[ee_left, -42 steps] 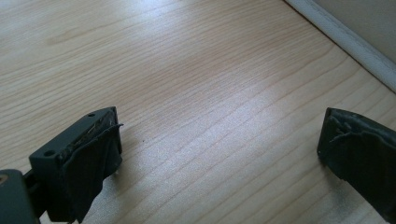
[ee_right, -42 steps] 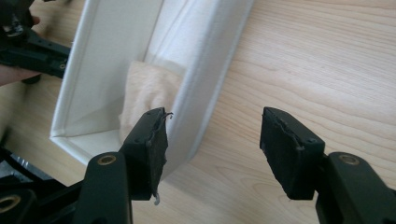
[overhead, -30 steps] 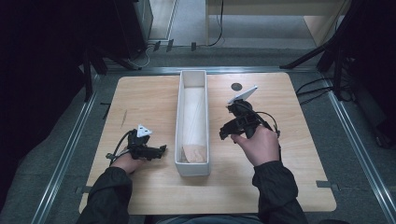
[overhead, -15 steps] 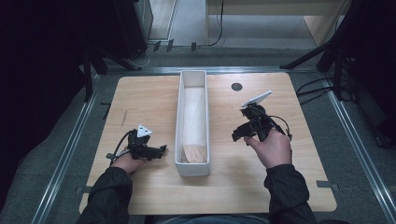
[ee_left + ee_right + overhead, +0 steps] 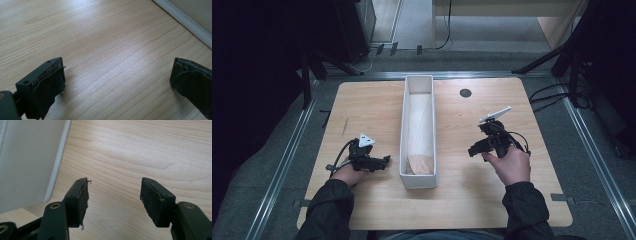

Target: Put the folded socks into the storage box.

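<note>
A long white bin (image 5: 417,172) stands lengthwise in the middle of the wooden table (image 5: 462,200), with a tan block (image 5: 419,164) lying at its near end. My left gripper (image 5: 385,161) rests low on the table just left of the bin, pointing at its side, jaws open and empty; in the left gripper view (image 5: 117,82) bare wood lies between them and the bin's wall (image 5: 185,18) shows at the top right. My right gripper (image 5: 473,149) hovers right of the bin, open with nothing between its pads (image 5: 113,200). The bin's wall (image 5: 30,162) lies to its left.
A small dark round hole (image 5: 465,93) sits in the tabletop at the far right. Metal rails run along both table sides, and cables lie on the floor to the right. Open wood lies on both sides of the bin.
My right gripper has moved right and toward the near edge, away from the bin, and has come lower. The left gripper has stayed where it was.
</note>
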Demonstrator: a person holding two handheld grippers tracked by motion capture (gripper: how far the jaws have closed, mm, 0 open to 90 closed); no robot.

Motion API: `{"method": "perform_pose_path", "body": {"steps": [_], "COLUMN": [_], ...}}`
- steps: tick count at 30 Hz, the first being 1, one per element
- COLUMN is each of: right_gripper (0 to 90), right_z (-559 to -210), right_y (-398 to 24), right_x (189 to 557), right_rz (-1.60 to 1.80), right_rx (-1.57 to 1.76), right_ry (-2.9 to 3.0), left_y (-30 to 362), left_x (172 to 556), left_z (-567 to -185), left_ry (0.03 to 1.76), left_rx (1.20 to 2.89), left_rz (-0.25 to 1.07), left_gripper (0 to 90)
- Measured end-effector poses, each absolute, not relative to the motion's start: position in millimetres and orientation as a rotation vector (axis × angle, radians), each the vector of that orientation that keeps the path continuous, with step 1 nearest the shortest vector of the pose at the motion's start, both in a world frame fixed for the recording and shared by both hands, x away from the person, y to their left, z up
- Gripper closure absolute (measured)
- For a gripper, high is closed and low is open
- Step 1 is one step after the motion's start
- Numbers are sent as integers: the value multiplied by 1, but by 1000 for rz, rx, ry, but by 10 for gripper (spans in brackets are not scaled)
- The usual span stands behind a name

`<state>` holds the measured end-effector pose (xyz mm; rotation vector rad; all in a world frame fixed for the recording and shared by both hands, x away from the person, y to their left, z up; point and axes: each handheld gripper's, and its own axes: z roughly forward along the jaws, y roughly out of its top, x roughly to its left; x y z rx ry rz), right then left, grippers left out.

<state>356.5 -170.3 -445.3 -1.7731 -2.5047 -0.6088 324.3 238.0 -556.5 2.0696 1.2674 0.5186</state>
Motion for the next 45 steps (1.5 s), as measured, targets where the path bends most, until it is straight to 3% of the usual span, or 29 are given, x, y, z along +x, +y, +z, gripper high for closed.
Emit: {"method": "perform_pose_path", "body": {"steps": [32, 45], "right_gripper": [339, 332], "right_z": [-470, -481], "right_y": [-244, -254], "right_x": [363, 366], "right_rz": [-672, -694], "right_rx": [-1773, -1738], "right_ry": [-2518, -2525], "left_y": [238, 238], "left_x": [324, 324], "left_z": [-556, -556], "left_ry": [1266, 1265], "left_rx": [2079, 2079], "left_rz": [516, 516], "left_gripper": [0, 0]}}
